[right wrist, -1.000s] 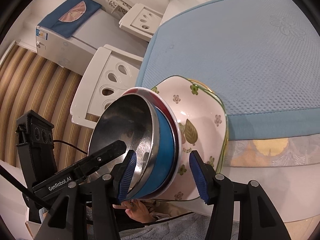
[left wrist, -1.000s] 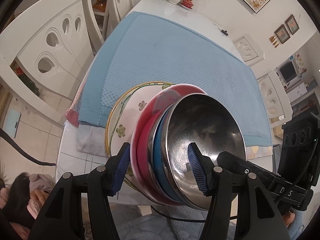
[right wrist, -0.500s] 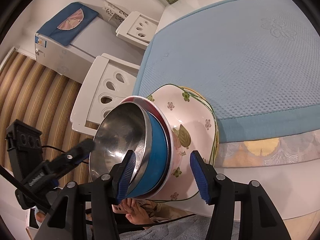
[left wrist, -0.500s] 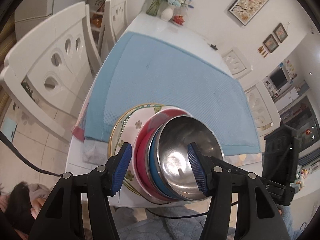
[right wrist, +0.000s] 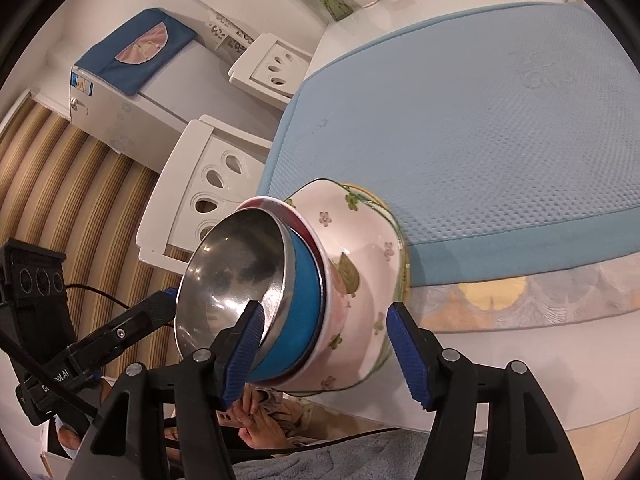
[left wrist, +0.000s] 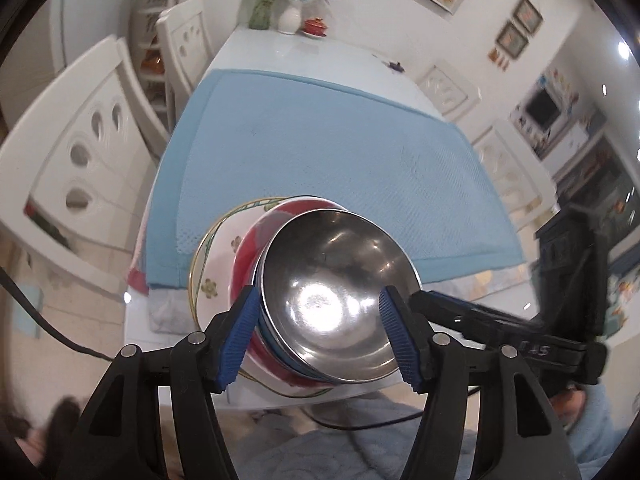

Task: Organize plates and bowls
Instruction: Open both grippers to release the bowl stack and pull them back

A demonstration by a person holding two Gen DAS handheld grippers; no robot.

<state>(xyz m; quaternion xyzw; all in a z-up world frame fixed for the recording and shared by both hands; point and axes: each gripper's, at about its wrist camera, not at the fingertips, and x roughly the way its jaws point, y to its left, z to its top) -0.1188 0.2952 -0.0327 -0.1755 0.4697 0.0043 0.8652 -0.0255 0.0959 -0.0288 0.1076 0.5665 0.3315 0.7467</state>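
A stack stands at the near edge of the table: a steel bowl (left wrist: 336, 280) on top, nested in a blue bowl (right wrist: 308, 300), a red-rimmed bowl (left wrist: 248, 256) and a floral square plate (right wrist: 360, 248) with a green rim. My left gripper (left wrist: 320, 336) is open, its blue pads on either side of the steel bowl's near rim. My right gripper (right wrist: 324, 352) is open, its pads straddling the stack from the other side. The right gripper's body shows in the left wrist view (left wrist: 520, 332), the left gripper's body in the right wrist view (right wrist: 92, 348).
A blue textured mat (left wrist: 320, 152) covers the white table (left wrist: 304, 52). White chairs (left wrist: 76, 152) stand at the left and far right. A vase of flowers (left wrist: 288, 12) and a small red dish (left wrist: 316, 26) sit at the far end. A fridge (right wrist: 132, 80) stands beyond.
Both grippers have pulled back and up from the stack, so it looks smaller and further. The left pads no longer sit inside the steel bowl. The stack has not moved.
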